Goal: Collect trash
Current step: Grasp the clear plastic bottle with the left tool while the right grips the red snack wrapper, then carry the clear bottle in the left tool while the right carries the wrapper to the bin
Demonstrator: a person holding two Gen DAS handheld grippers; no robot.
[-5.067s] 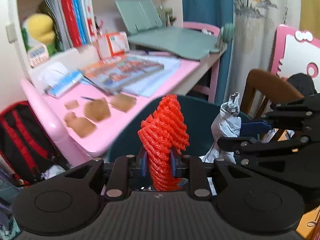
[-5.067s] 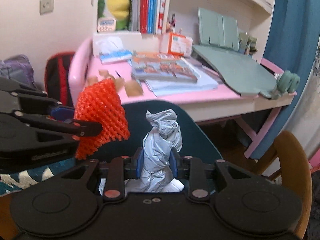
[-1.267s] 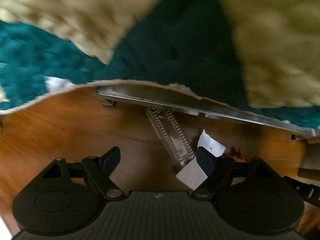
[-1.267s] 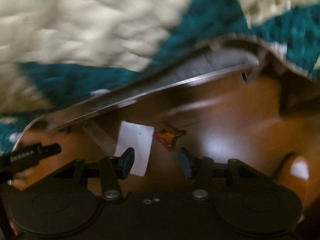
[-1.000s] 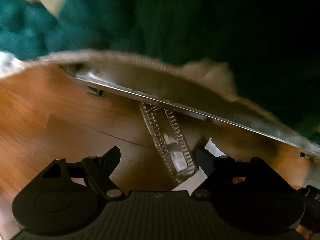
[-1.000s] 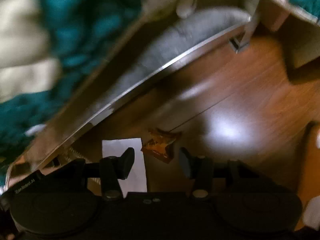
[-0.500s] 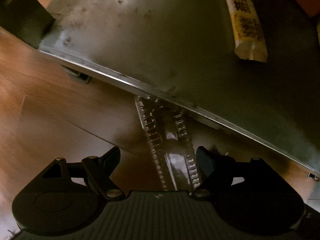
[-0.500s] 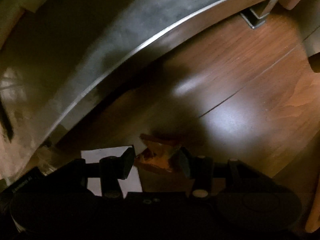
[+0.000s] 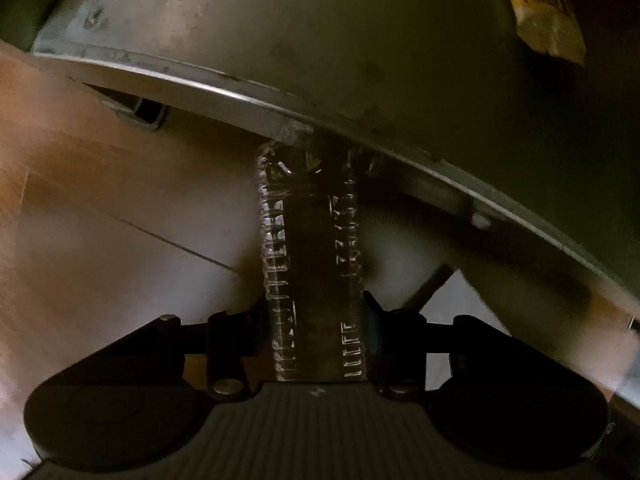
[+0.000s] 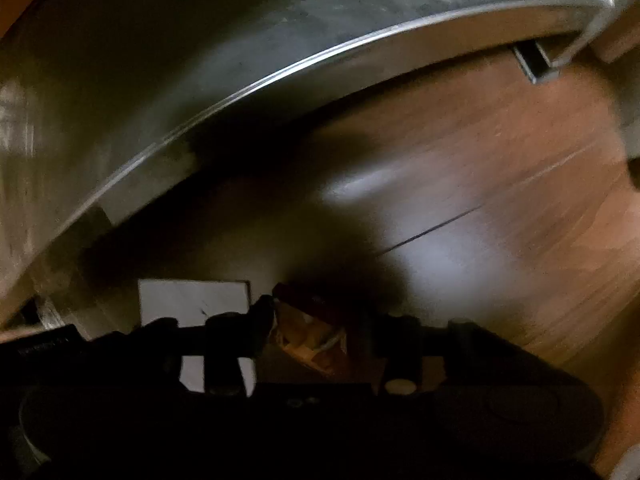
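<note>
Down at floor level, the left tool (image 9: 316, 312) straddled a clear ribbed plastic wrapper (image 9: 312, 248) lying on the wooden floor (image 9: 100, 220). Its long axis ran straight away from the tool, far end tucked under the metal rail (image 9: 224, 94). The jaws were closing, pads right at the wrapper's edges; whether they pressed it yet, I couldn't tell. Only this view showed a yellow printed stick (image 9: 540, 8) lying beyond the rail.

The right tool (image 10: 316, 332) stood over a crumpled orange wrapper (image 10: 308, 340) on the floor, jaws closing with it between them, grip unclear in the dark. Only that view showed the white paper slip (image 10: 192, 300) whole, flat beside the orange wrapper.
</note>
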